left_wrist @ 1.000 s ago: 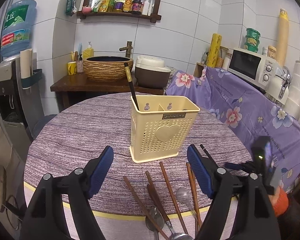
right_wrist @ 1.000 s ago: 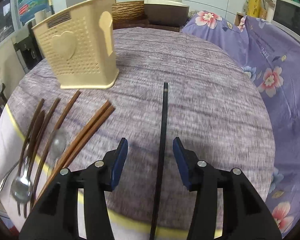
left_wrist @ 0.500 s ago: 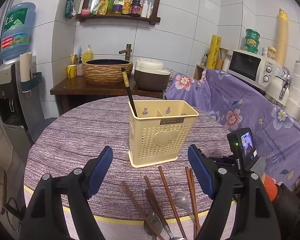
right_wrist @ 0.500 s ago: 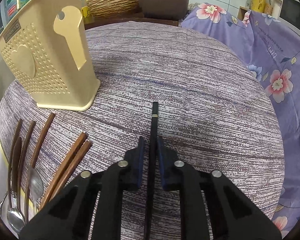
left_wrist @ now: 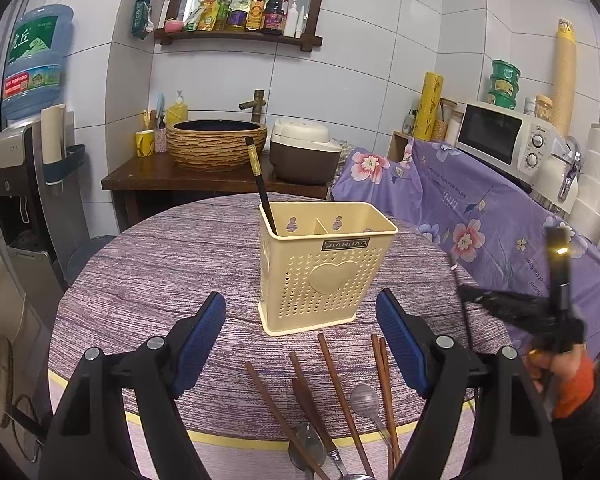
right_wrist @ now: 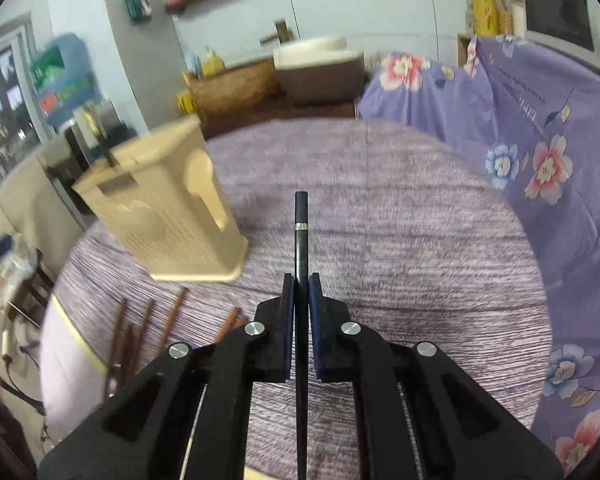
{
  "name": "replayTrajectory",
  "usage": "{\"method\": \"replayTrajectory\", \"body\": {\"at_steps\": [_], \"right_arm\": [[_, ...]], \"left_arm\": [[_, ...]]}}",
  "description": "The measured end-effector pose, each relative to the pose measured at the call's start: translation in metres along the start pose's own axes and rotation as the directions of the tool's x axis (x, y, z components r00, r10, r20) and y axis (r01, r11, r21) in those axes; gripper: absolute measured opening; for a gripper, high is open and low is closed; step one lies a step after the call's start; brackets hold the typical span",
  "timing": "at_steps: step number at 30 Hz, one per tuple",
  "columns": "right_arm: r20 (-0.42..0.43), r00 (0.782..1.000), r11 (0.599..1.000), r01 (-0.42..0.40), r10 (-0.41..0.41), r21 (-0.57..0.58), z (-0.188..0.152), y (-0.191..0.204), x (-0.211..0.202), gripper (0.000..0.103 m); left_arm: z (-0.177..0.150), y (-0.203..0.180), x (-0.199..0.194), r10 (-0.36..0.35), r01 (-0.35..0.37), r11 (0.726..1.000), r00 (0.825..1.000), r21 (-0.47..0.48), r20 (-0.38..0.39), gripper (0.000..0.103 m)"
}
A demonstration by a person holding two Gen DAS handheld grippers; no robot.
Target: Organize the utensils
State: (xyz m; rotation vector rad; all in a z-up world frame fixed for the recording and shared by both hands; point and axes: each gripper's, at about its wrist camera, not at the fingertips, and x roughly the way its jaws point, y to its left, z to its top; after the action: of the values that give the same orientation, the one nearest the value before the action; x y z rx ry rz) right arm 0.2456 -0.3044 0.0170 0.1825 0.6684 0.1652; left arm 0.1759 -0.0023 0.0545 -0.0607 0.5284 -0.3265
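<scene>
A cream plastic utensil holder [left_wrist: 326, 268] stands upright on the round purple table [left_wrist: 160, 264], with one black chopstick [left_wrist: 260, 184] leaning in its left compartment. Brown chopsticks [left_wrist: 338, 384] and spoons [left_wrist: 364, 398] lie in front of it near the table edge. My left gripper [left_wrist: 302, 344] is open and empty, hovering above these utensils. My right gripper [right_wrist: 299, 280] is shut on a second black chopstick [right_wrist: 301, 224], held lifted above the table, right of the holder [right_wrist: 168, 204]. The right gripper also shows at the far right of the left wrist view [left_wrist: 512, 308].
A purple floral cloth [left_wrist: 480, 216] covers a counter to the right, with a microwave [left_wrist: 504, 140] on it. Behind the table a wooden stand carries a woven basin [left_wrist: 216, 144] and a rice cooker [left_wrist: 304, 152]. A water dispenser [left_wrist: 16, 148] stands at the left.
My right gripper closed on the black chopstick lying on the table and lifted it off the surface. My left gripper stayed open and rose slightly.
</scene>
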Motion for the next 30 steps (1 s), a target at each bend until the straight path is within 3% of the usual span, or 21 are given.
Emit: {"method": "replayTrajectory", "body": {"at_steps": [5, 16, 19, 27, 30], "right_arm": [[0.074, 0.997, 1.0, -0.019, 0.02, -0.013, 0.01, 0.007, -0.04, 0.008], [0.145, 0.989, 0.997, -0.008, 0.02, -0.079, 0.037, 0.025, -0.07, 0.008], [0.205, 0.978, 0.994, -0.011, 0.033, -0.109, 0.066, 0.038, -0.084, 0.008], [0.387, 0.913, 0.988, -0.077, 0.124, -0.136, 0.172, 0.089, -0.109, 0.008], [0.386, 0.913, 0.987, -0.083, 0.131, -0.139, 0.182, 0.104, -0.09, 0.008]], "left_arm": [[0.0, 0.0, 0.0, 0.0, 0.0, 1.0, 1.0, -0.004, -0.001, 0.077], [0.002, 0.002, 0.0, 0.004, -0.004, 1.0, 1.0, -0.017, -0.006, 0.077], [0.004, 0.005, 0.002, 0.009, -0.009, 1.0, 1.0, -0.024, -0.004, 0.077], [0.005, 0.004, 0.001, 0.012, -0.012, 0.999, 1.0, -0.037, 0.003, 0.077], [0.005, 0.004, 0.001, 0.013, -0.013, 0.999, 1.0, -0.039, 0.002, 0.077]]}}
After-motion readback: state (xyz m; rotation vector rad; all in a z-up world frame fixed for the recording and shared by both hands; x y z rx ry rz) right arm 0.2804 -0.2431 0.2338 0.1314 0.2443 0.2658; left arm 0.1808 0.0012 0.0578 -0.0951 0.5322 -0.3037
